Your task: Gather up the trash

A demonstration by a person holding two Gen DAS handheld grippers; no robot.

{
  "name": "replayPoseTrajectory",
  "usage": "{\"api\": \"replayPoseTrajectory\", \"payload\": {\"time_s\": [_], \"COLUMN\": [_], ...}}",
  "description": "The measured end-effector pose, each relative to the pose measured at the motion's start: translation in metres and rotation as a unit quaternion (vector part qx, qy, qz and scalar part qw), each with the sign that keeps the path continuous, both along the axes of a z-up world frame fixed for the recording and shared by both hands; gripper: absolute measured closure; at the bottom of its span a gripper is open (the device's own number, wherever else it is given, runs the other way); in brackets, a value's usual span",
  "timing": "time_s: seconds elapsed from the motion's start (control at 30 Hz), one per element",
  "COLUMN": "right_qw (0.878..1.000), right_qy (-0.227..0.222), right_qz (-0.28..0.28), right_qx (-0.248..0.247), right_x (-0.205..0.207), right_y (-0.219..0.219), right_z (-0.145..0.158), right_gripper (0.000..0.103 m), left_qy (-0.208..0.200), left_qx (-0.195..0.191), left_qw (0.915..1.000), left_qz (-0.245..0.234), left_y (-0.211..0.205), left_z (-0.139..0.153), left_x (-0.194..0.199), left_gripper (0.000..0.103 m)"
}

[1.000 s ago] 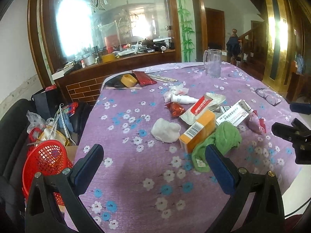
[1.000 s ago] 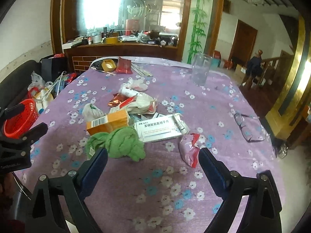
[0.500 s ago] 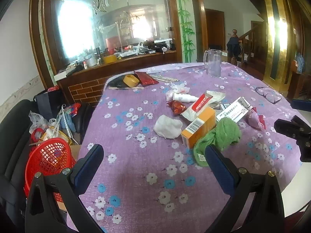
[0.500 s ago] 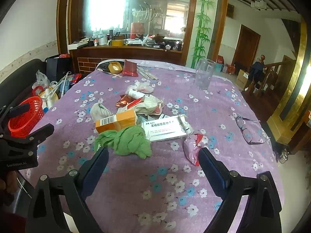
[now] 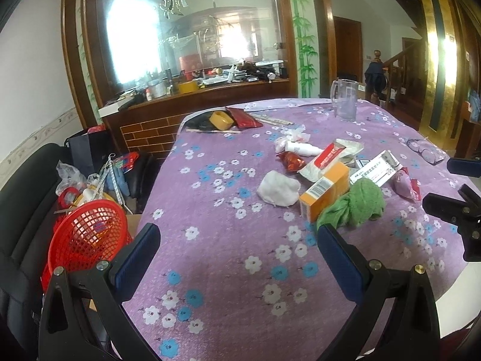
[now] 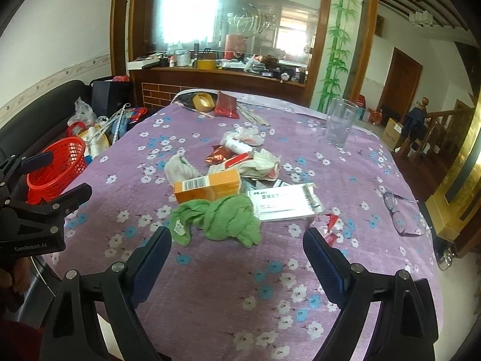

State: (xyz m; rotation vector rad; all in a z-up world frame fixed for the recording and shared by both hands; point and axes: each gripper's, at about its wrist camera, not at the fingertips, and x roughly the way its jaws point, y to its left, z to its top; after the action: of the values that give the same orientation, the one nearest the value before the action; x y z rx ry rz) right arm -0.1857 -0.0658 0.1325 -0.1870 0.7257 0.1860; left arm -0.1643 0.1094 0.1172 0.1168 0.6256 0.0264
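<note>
A: Purple floral cloth covers the surface [image 5: 228, 258]. State the position of the trash.

B: The trash lies in one cluster near the centre: green cloth [image 6: 222, 219], orange box [image 6: 207, 186] touching it, white wad [image 5: 278, 188], white medicine box [image 6: 284, 204], red wrapper [image 5: 290, 161]. The red basket [image 5: 87, 234] sits off the surface, beside its left edge.

A: Finger state?

B: Left gripper [image 5: 237, 248]: fingers wide, nothing held, above bare cloth short of the cluster. Right gripper [image 6: 237, 248]: fingers wide, nothing held, just short of the green cloth.

A: Step in hand?

B: Judged as approach; no item collected yet.

A: Next move?

B: Likely advance one gripper over a single item, lower the fingers astride it, close, then carry it to the basket. Leave the glasses [image 6: 401, 213] and glass jug [image 6: 339, 124].
</note>
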Motion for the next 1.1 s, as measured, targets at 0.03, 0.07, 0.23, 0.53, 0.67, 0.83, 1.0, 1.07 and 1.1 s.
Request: {"api": "replayPoseTrajectory", "payload": {"time_s": [0.03,0.07,0.23,0.53,0.67,0.83,1.0,1.07,1.1], "right_qw": [1.000,1.000,1.000,1.000,0.999,0.999,0.995,0.991,0.988], "right_qy": [0.001,0.002,0.004,0.016,0.019,0.026,0.069,0.099,0.115], "right_qz": [0.002,0.004,0.013,0.016,0.018,0.023,0.013,0.006,-0.001], "right_qx": [0.001,0.001,0.004,0.015,0.018,0.023,0.075,0.090,0.101], "right_x": [0.001,0.001,0.004,0.015,0.020,0.027,0.045,0.055,0.061], "right_y": [0.001,0.002,0.006,0.005,0.004,0.005,-0.013,-0.021,-0.027], "right_z": [-0.001,-0.001,-0.003,-0.007,-0.009,-0.012,-0.026,-0.038,-0.045], "right_gripper": [0.011,0.011,0.011,0.011,0.011,0.011,0.014,0.023,0.031], "left_qy": [0.001,0.001,0.003,0.005,0.006,0.009,0.032,0.046,0.054], "left_qx": [-0.001,-0.001,0.001,0.002,0.003,0.003,-0.010,-0.019,-0.025], "left_qw": [1.0000,1.0000,0.9999,0.9999,0.9999,0.9998,0.9994,0.9983,0.9974], "left_qz": [0.002,0.004,0.011,0.013,0.015,0.016,-0.010,-0.029,-0.039], "left_y": [0.002,0.002,0.005,0.007,0.009,0.011,0.010,0.004,0.002], "left_z": [0.000,0.000,0.000,-0.001,-0.002,-0.003,-0.006,-0.005,-0.005], "left_x": [-0.001,-0.002,-0.002,-0.001,-0.001,0.001,0.015,0.025,0.029], "left_gripper": [0.000,0.000,0.000,0.000,0.000,0.000,0.000,0.000,0.000]}}
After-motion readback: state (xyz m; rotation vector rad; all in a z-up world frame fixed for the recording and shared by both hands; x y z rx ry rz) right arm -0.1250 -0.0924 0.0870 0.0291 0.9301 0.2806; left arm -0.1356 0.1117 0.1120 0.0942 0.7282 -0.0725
